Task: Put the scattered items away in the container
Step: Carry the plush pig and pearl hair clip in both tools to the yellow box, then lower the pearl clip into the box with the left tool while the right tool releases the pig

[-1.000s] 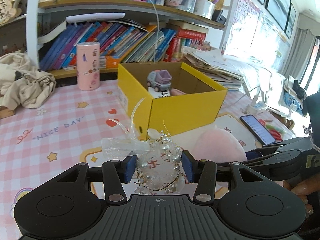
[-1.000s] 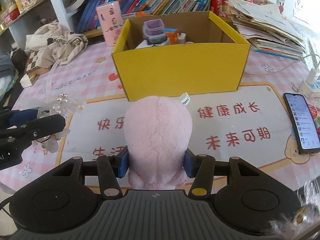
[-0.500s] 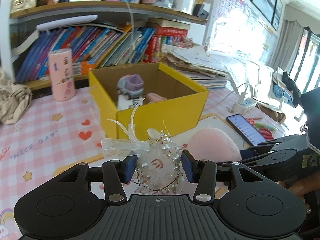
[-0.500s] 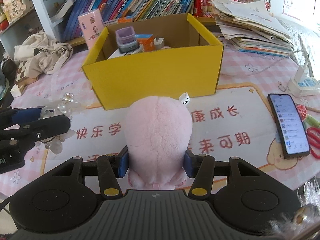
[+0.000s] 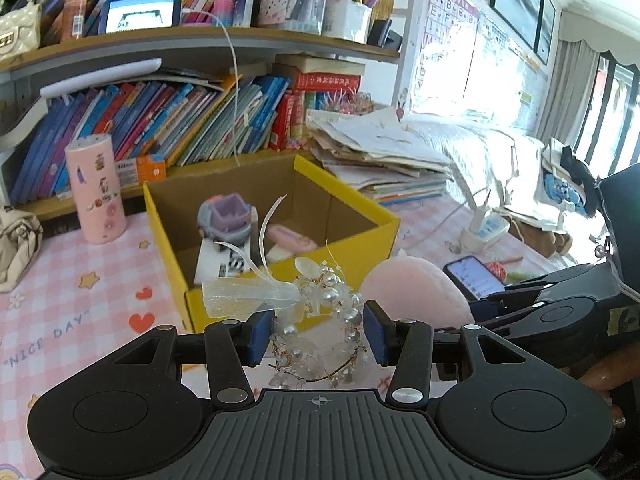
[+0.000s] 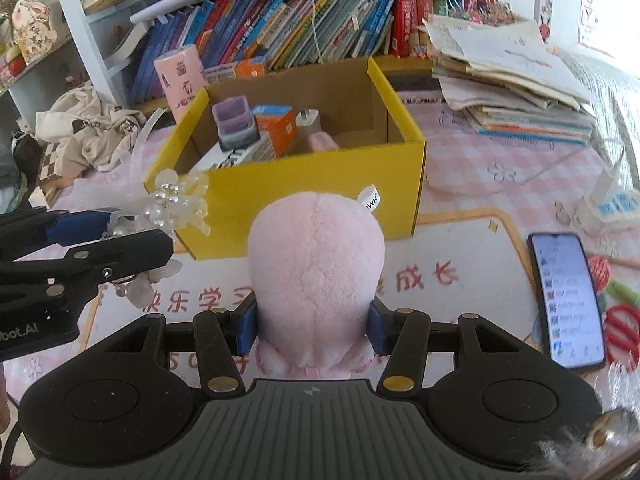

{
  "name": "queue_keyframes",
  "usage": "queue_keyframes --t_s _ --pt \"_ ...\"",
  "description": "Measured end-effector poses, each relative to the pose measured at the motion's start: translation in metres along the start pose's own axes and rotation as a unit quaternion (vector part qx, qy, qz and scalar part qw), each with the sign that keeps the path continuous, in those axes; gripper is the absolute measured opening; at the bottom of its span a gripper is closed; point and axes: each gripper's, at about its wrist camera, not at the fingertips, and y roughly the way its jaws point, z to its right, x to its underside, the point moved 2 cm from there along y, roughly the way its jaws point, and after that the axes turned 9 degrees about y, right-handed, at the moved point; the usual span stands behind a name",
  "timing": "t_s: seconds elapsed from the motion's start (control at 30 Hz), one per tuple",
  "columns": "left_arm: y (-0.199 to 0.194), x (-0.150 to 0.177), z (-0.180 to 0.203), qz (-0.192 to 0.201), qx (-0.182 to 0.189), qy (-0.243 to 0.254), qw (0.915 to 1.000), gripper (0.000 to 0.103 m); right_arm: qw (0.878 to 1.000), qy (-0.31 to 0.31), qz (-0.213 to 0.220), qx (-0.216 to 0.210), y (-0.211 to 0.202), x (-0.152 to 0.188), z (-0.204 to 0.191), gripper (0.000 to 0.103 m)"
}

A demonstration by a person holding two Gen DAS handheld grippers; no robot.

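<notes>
A yellow cardboard box [image 5: 336, 256] [image 6: 312, 184] stands open on the pink checked table, with a purple toy truck [image 5: 226, 216] [image 6: 234, 124], an orange carton [image 6: 276, 128] and other small items inside. My left gripper [image 5: 316, 334] is shut on a pearl and ribbon hair ornament [image 5: 320, 312] [image 6: 168, 208], held in the air just in front of the box's near left corner. My right gripper [image 6: 312, 328] is shut on a pink plush toy [image 6: 316, 264] [image 5: 412, 296], in front of the box's near wall. The two grippers are side by side.
A pink cylinder [image 5: 96, 192] stands left of the box. Shelves of books [image 5: 180, 120] run behind it. A paper stack [image 6: 512, 80] lies at the back right. A phone [image 6: 568, 296], scissors [image 6: 620, 320] and a power strip [image 6: 608, 204] lie to the right. Beige cloth [image 6: 92, 128] is heaped at left.
Both grippers have moved toward the yellow box with their loads still held. The box now looks larger and nearer in both views, and more of its inside shows.
</notes>
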Motion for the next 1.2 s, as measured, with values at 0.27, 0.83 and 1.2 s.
queue_keyframes --t_s 0.27,0.83,1.2 --pt "0.015 -0.029 0.006 0.020 -0.023 0.014 0.9994 0.047 0.998 -0.026 0.049 -0.022 -0.003 -0.038 0.010 0.050" --pt "0.080 -0.068 -0.007 0.002 -0.083 0.018 0.9964 0.047 0.993 -0.060 0.073 -0.069 0.056 -0.141 0.031 0.050" --pt "0.128 -0.072 -0.007 -0.037 -0.078 0.024 0.9960 0.047 0.988 -0.125 0.036 -0.080 0.113 -0.170 0.023 0.050"
